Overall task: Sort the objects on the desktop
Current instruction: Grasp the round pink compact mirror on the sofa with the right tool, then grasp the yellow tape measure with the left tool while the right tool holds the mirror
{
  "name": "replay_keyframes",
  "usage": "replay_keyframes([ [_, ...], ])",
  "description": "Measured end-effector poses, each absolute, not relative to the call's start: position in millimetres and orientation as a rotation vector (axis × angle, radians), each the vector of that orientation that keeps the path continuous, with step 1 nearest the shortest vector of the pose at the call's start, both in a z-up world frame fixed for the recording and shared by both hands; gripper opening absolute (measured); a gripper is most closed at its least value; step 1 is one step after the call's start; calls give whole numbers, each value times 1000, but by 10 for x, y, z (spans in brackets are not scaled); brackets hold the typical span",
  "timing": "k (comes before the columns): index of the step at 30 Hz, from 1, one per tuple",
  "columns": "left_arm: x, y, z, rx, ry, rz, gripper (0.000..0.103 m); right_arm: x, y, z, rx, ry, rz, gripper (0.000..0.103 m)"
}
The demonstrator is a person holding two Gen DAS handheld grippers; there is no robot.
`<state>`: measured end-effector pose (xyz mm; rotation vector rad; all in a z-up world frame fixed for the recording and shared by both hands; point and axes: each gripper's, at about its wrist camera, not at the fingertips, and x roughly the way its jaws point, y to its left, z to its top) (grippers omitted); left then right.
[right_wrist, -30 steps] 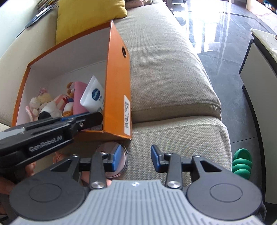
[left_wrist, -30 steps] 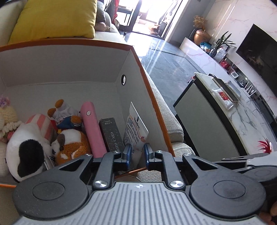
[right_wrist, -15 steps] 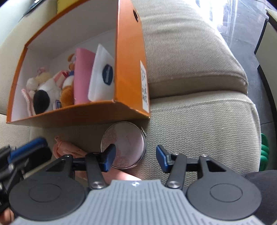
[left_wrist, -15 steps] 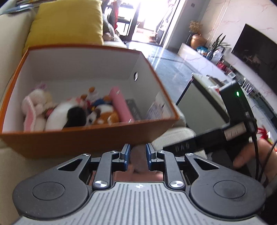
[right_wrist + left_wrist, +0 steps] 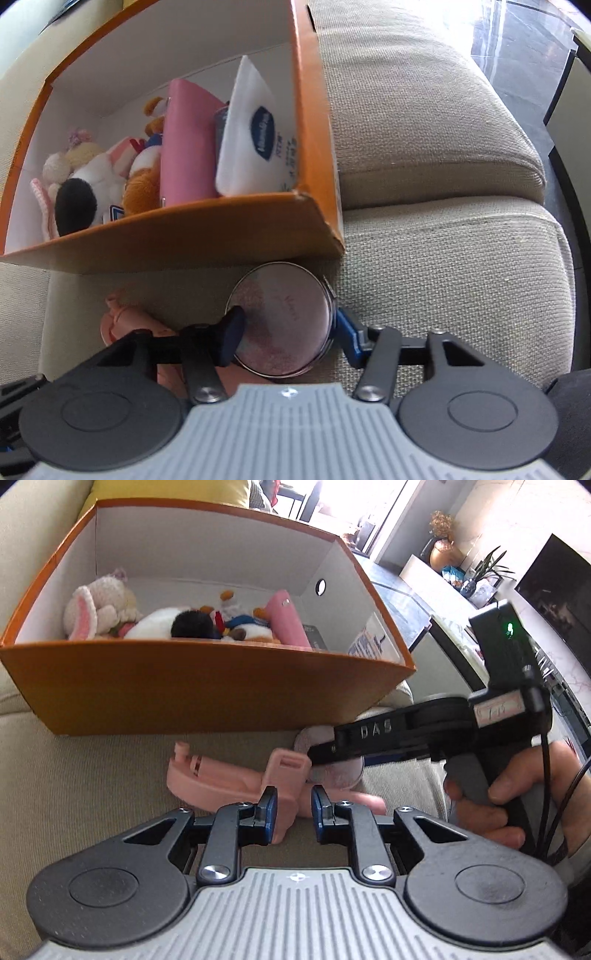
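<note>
While its jaws have just been opening, the right gripper (image 5: 288,321) now stands spread over the round pink compact (image 5: 280,306). One blue pad sits at each edge of the disc, which lies flat on the sofa cushion (image 5: 443,277). I cannot tell whether the pads press on it yet, so I take it as straddled, not lifted.

The left gripper (image 5: 293,805) has its fingers drawn almost together and grips nothing. It hangs just above the pink plastic tool (image 5: 221,782), which lies on the cushion right beside the compact.

Behind both items stands the orange box (image 5: 184,686), with its near wall just clear of them. It already holds plush toys (image 5: 162,624), a pink case (image 5: 288,620) and a white tube (image 5: 255,136) leaning in the right-hand corner (a dark card box is wedged between those last two).

So most of the sorting looks done. Two pieces seem to be left outside, the compact and the pink tool. The compact appears to be the one in hand, and it is still to be clamped, raised over the wall and dropped in.
</note>
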<state>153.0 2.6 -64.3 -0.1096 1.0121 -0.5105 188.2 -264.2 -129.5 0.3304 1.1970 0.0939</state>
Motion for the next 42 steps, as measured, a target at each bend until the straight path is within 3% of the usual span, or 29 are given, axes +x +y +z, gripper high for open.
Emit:
replay_keyframes([
  [5,1436,27,-688,-131,1051,-537,21,1830,-2687,-1203,368,1171,112,30],
  [11,1306,64,-789,-150,1094,-516,22,1691,-2573,-921,331,1105,168,15],
  [22,1172,138,-721,-162,1084,-521,25,1655,-2279,-932,297,1110,219,14],
  [28,1042,-58,-818,-87,1134,-663,53,1508,-2414,-820,288,1106,193,14],
  [35,884,-362,-988,73,1198,-685,56,1272,-2631,-773,278,1088,162,14],
  [42,900,-361,-1111,46,1252,-621,53,962,-2777,-728,251,1113,179,14],
])
